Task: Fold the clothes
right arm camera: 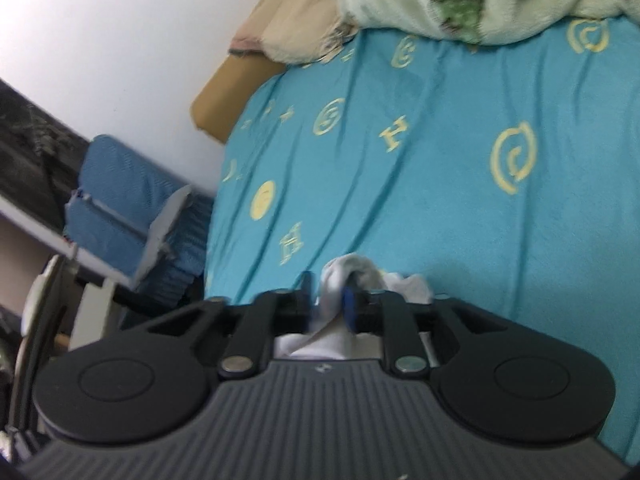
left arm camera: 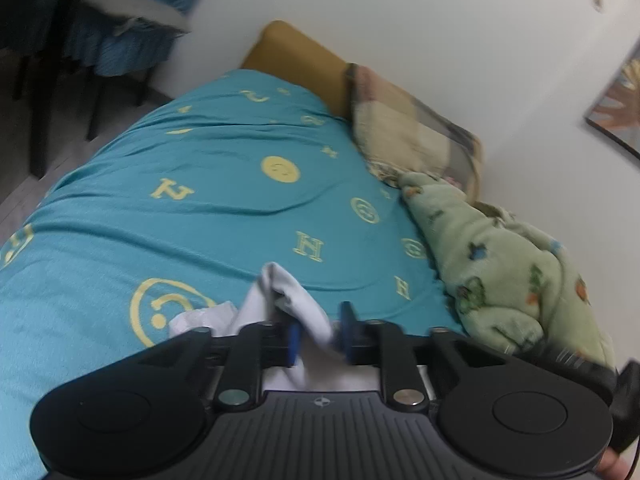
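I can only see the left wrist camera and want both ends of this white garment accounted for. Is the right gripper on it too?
Observer: Yes. The white garment runs between the right gripper's jaws, which stand apart rather than clamped.
Operator: Is that end hanging or lying on the bed?
Observer: It looks down. A bunched fold rests on the teal sheet beside that gripper's tip.

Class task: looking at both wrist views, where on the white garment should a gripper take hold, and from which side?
Grip the raised bunched fold of the white garment, coming in low from the near edge of the teal bedsheet: that ridge stands up between the fingers, while the rest lies flat.
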Demonstrator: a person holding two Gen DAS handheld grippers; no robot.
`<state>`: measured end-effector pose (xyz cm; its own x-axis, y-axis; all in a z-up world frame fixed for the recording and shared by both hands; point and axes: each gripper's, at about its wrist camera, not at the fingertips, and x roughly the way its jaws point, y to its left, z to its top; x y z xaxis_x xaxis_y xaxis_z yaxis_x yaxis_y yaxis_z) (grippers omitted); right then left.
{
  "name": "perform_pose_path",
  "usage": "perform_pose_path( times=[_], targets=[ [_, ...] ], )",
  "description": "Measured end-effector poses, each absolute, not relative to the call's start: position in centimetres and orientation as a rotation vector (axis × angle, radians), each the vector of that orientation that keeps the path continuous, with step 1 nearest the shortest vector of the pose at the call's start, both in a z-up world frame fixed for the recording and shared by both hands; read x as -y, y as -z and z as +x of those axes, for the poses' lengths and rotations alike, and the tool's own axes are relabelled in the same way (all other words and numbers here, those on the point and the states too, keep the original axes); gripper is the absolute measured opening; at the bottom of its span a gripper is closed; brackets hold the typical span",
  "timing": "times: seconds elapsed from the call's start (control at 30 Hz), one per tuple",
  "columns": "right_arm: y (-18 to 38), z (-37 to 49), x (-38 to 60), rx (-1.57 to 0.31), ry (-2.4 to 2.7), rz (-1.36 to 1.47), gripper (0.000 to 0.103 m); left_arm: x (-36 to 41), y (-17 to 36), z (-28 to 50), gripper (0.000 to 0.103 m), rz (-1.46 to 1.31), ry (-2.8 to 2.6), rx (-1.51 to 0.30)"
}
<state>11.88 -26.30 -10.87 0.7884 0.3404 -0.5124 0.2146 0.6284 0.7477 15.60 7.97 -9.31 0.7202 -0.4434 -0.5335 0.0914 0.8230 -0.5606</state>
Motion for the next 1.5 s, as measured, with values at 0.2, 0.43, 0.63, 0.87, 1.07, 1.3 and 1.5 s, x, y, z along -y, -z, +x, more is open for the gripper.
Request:
perform_pose_path(
  times=[0.2, 0.43, 0.63, 0.87, 1.07, 1.3, 1.5],
  targets=[
    [9.2, 11.5, 23.4, -0.614, -0.186, 0.761, 0.088, -6.4, 8.5, 14.6, 0.074, -0.387, 0.355, -0.634],
    [11.9, 14.8, 20.4, -0.674, -0.136, 0.401, 0.062, -4.0, 12.9, 16.6, 0.071, -0.197, 0.255, -0.776],
    [15.0, 15.9, 18.8, -0.774, -0.139, 0.266, 0.062, -3.5, 14.2, 16.3, 0.069, -0.116, 0.240, -0.794],
    [11.4, 11.9, 19.1, -0.711, -0.141, 0.283, 0.062, -3.0, 11.6, 13.1, 0.070, -0.066, 0.255, -0.737],
    [9.3, 7.1, 18.6, -0.704, -0.149, 0.252, 0.055, -3.3, 9.6, 8.9, 0.072, -0.072, 0.258, -0.727],
    [11.2, 5.2, 17.5, -0.774, -0.127, 0.185, 0.050, -2.5, 12.0, 7.4, 0.073, -0.027, 0.198, -0.865],
    [13.1, 5.4, 16.6, -0.842, -0.117, 0.106, 0.049, -2.6, 12.2, 6.4, 0.073, -0.028, 0.175, -0.887]
  ],
)
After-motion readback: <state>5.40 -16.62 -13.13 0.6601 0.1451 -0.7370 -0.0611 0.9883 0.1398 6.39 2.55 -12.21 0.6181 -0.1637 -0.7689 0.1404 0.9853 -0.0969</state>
